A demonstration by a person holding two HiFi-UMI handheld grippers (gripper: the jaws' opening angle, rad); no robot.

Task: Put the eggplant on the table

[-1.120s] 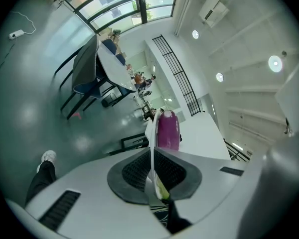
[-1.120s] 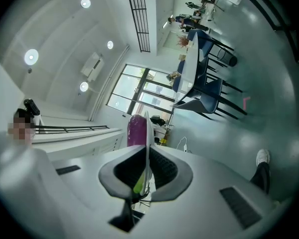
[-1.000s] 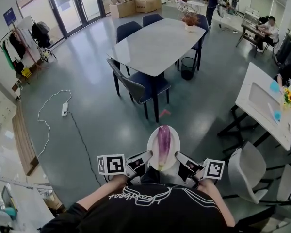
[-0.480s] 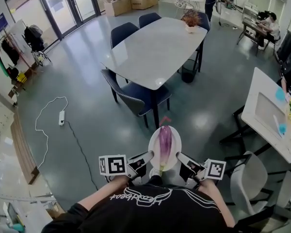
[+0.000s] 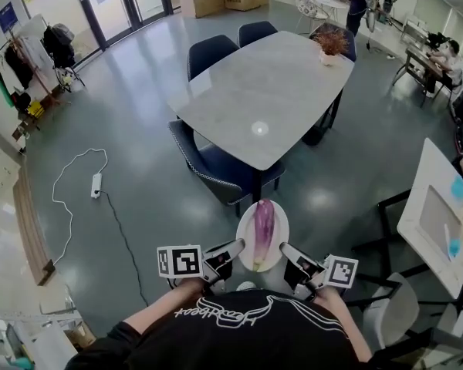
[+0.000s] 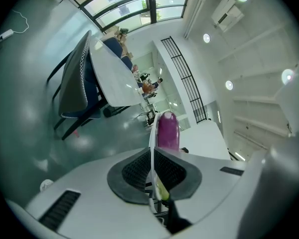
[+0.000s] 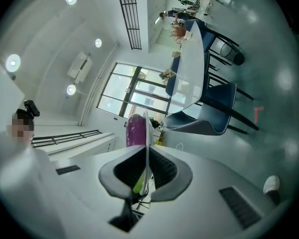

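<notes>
A purple eggplant [image 5: 263, 232] lies lengthwise on a white oval plate [image 5: 281, 230] held out over the floor in front of me. My left gripper [image 5: 233, 250] is shut on the plate's left rim and my right gripper [image 5: 288, 252] on its right rim. In the left gripper view the plate [image 6: 150, 146] runs edge-on between the pads of the left gripper [image 6: 152, 172], with the eggplant [image 6: 167, 129] beyond. The right gripper view shows the same: the right gripper [image 7: 146, 172] clamps the plate's edge [image 7: 147, 133], eggplant [image 7: 136, 131] beside it. The grey table [image 5: 270, 91] stands just ahead.
A dark blue chair [image 5: 220, 166] stands at the table's near edge, two more at its far side. A potted plant [image 5: 332, 45] sits on the table's far end. A power strip with cable [image 5: 96, 183] lies on the floor at left. A white desk [image 5: 440, 222] and chair [image 5: 393, 314] stand at right.
The table and the near chair have come closer in the head view as I walk forward. The plate with the eggplant stays in the same two-handed grip.
</notes>
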